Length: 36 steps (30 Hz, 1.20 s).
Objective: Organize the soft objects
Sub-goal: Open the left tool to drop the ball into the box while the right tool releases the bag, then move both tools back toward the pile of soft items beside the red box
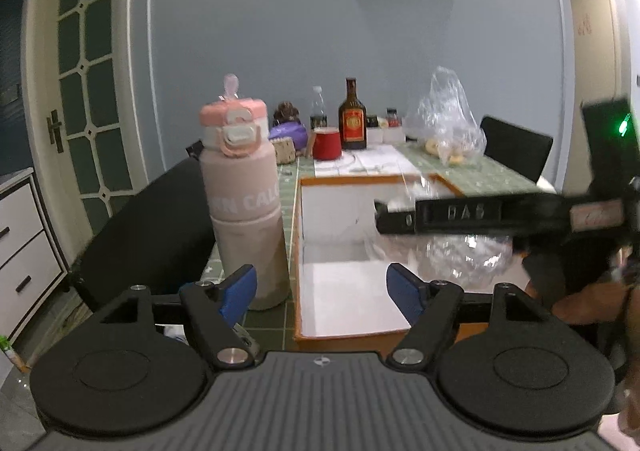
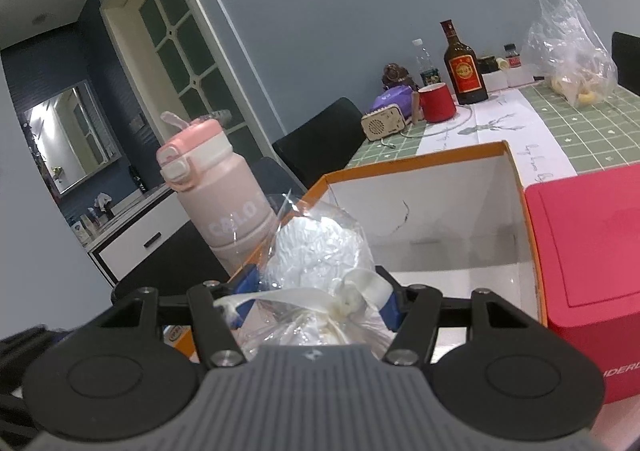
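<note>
An orange-rimmed box with a white inside [image 1: 304, 235] [image 2: 516, 167] stands on the green checked table. My right gripper [image 2: 316, 301] is shut on a clear-wrapped white soft bundle [image 2: 316, 247] tied with a cream ribbon, and holds it over the box's near left corner. In the left wrist view the right gripper comes in from the right over the box, blurred, with the clear wrap [image 1: 460, 255] under it. My left gripper [image 1: 320, 291] is open and empty at the box's near edge.
A pink bottle [image 1: 244, 203] [image 2: 224, 199] stands left of the box. A red box [image 2: 592, 271] sits to its right. At the table's far end are a red cup [image 1: 327, 143], a brown bottle [image 1: 352, 119], a plastic bag [image 1: 448, 123] and black chairs.
</note>
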Tool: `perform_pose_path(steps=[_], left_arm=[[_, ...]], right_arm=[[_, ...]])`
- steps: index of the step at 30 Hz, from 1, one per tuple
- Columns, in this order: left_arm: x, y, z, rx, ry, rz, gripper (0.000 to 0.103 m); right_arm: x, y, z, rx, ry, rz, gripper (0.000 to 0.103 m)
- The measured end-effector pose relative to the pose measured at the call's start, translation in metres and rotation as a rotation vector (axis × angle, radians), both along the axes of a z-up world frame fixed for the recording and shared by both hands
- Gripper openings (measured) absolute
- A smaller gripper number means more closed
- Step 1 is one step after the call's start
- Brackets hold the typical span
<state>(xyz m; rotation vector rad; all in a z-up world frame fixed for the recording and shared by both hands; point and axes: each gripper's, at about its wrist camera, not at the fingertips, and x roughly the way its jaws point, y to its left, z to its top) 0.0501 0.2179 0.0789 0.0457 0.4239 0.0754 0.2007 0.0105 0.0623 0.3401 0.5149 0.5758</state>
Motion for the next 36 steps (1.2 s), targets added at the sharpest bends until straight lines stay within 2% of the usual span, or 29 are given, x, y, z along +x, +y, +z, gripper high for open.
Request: perform_pose_path(steps=[6,8,12,16,22,26,29,31,33,36], left_arm=[[-0.011,0.004,0.014,-0.049,-0.029,0.028,0.087],[-0.014,0.004,0.017,-0.053,-0.035,0.039,0.087],[-0.023,0.0,0.022,-0.061,-0.053,0.053,0.087],[-0.033,-0.011,0.032,-0.079,-0.084,0.046,0.087],[-0.049,-0.038,0.044,-0.106,-0.156,0.017,0.087],[-0.053,-0.068,0.051,-0.135,-0.194,0.006,0.088],[-0.053,-0.1,0.054,-0.181,-0.213,-0.047,0.088],[-0.05,-0.125,0.052,-0.246,-0.224,-0.101,0.089],[-0.046,-0.149,0.043,-0.322,-0.231,-0.121,0.089],[-0.03,-0.187,0.023,-0.358,-0.216,-0.153,0.089]], right_arm=[[-0.001,0.004,-0.002,0.016,-0.006,-0.007,0.062],[-0.001,0.006,-0.003,0.014,-0.009,-0.004,0.068],[-0.009,0.007,0.002,0.004,-0.059,0.002,0.095],[-0.03,-0.011,0.019,0.014,-0.155,0.002,0.099],[-0.064,-0.076,0.046,0.004,-0.249,-0.087,0.1],[-0.081,-0.129,0.047,-0.044,-0.307,-0.174,0.1],[-0.089,-0.175,0.04,-0.069,-0.275,-0.267,0.1],[-0.098,-0.202,0.028,-0.064,-0.24,-0.353,0.1],[-0.114,-0.229,0.011,-0.054,-0.206,-0.459,0.1],[-0.127,-0.256,-0.011,-0.093,-0.16,-0.536,0.1]])
